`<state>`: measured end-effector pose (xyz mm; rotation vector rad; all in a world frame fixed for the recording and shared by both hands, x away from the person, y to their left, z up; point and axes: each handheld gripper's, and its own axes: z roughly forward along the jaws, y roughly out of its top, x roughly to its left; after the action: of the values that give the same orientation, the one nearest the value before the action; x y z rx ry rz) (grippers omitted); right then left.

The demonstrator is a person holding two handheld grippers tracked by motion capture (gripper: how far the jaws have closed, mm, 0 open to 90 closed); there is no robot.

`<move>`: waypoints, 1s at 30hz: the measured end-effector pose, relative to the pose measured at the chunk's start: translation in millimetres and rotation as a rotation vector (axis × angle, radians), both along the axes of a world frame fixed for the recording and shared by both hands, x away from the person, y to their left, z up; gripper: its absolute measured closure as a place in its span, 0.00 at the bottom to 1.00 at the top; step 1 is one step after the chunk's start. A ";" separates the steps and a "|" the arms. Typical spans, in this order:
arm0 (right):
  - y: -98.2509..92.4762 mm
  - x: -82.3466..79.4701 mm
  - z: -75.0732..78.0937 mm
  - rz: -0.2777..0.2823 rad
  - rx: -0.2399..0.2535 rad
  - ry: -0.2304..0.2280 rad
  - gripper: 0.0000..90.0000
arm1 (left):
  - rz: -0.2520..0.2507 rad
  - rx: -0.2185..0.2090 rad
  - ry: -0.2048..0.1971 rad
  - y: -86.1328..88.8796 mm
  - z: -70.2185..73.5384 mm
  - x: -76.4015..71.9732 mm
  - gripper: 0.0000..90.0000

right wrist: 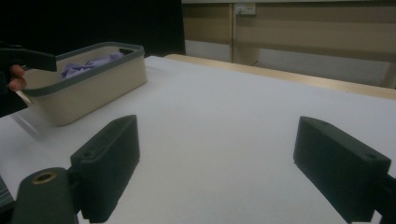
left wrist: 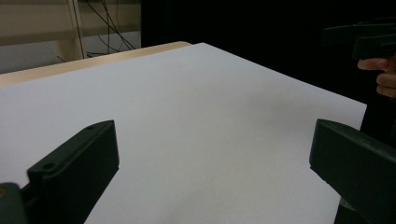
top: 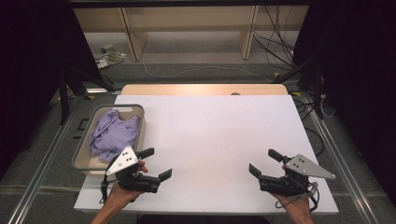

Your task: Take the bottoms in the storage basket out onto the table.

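Cloth (top: 113, 132) in basket (top: 79, 156), just beyond left gripper (top: 156, 163)

Both hands hold grippers low and well apart: left gripper (top: 156, 163) and right gripper (top: 264, 162), jaws spread wide, facing inward.

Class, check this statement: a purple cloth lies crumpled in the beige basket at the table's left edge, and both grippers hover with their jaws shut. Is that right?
Not quite. The purple cloth does lie in the beige basket, but the left gripper and right gripper have their jaws open, as the high view shows.
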<state>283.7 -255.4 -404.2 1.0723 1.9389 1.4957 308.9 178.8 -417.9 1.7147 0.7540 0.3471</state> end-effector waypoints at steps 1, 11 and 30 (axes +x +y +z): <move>0.0 0.0 -0.1 0.000 -0.001 -0.001 0.17 | 0.001 0.002 0.000 -0.1 0.0 0.1 0.01; 0.8 0.6 -0.4 0.009 0.000 0.000 0.17 | 0.020 0.022 -0.007 0.8 0.6 1.6 0.01; 0.8 1.0 -0.4 0.001 0.002 -0.012 0.18 | 0.115 0.034 0.011 6.0 1.7 11.8 0.01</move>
<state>284.7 -254.6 -404.7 1.0607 1.9305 1.5013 320.6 184.8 -416.2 1.7108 0.8614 0.4317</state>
